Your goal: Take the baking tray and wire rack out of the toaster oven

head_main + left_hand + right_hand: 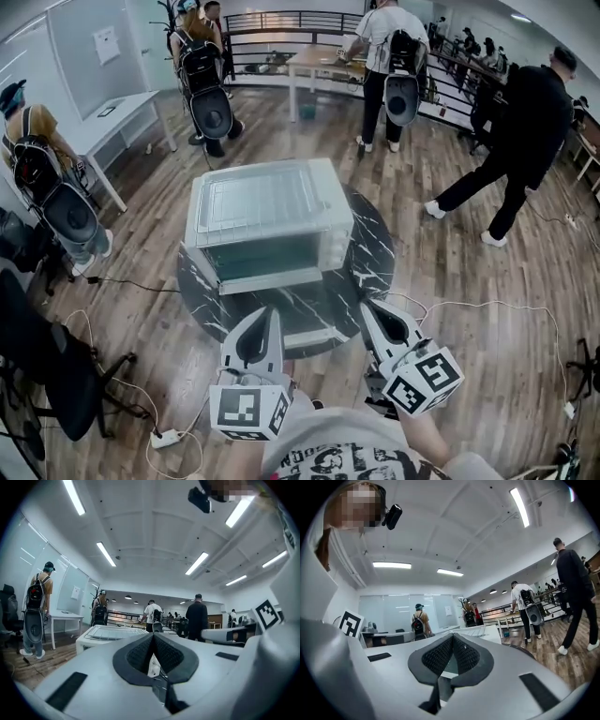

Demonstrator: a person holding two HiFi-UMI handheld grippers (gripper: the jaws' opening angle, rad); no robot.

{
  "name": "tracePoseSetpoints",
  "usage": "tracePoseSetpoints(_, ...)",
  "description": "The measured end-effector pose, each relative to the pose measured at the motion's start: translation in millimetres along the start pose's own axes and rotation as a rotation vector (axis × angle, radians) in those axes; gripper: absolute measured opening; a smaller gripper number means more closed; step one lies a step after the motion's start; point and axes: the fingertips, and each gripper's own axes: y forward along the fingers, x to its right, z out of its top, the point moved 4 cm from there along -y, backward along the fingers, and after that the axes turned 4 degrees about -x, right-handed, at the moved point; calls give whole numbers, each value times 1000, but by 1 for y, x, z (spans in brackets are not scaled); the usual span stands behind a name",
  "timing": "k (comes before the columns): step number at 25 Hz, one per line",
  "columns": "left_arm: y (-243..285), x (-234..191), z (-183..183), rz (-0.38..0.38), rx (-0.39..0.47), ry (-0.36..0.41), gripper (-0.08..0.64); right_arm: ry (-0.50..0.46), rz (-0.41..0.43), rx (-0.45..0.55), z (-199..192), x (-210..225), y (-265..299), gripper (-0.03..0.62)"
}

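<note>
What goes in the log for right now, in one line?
left gripper: shut, empty | right gripper: shut, empty | toaster oven: on round table, ahead of grippers

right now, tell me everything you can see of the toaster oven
The oven is a white, boxy, metal-looking unit standing upright on a round dark marbled table. Its glass front faces the person, with a control panel at the right. What looks like a wire rack lies on its top. Nothing else touches it.

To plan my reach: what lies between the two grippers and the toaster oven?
In the head view, only the oven's lowered door, over the round table.
</note>
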Motion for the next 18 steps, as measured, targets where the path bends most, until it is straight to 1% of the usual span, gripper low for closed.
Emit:
tracePoseSetpoints(3, -5, 6, 2, 3, 13, 7, 2, -8, 37, -13, 1, -5, -5, 2)
tracePoseSetpoints(6, -9, 9, 6, 9, 27, 15, 2, -54, 72, -33, 3, -13, -9, 2)
tracePoseSetpoints(9, -12, 12, 9, 7, 41, 9, 2, -75, 99, -46, 6, -21, -13, 2)
tracePoseSetpoints(14, -13, 20, 8, -11, 50, -18, 2, -68, 132, -46, 8, -30, -20, 2)
tracePoseSetpoints(18, -11, 26, 9, -29, 55, -31, 2, -59, 135, -47, 7, -31, -21, 2)
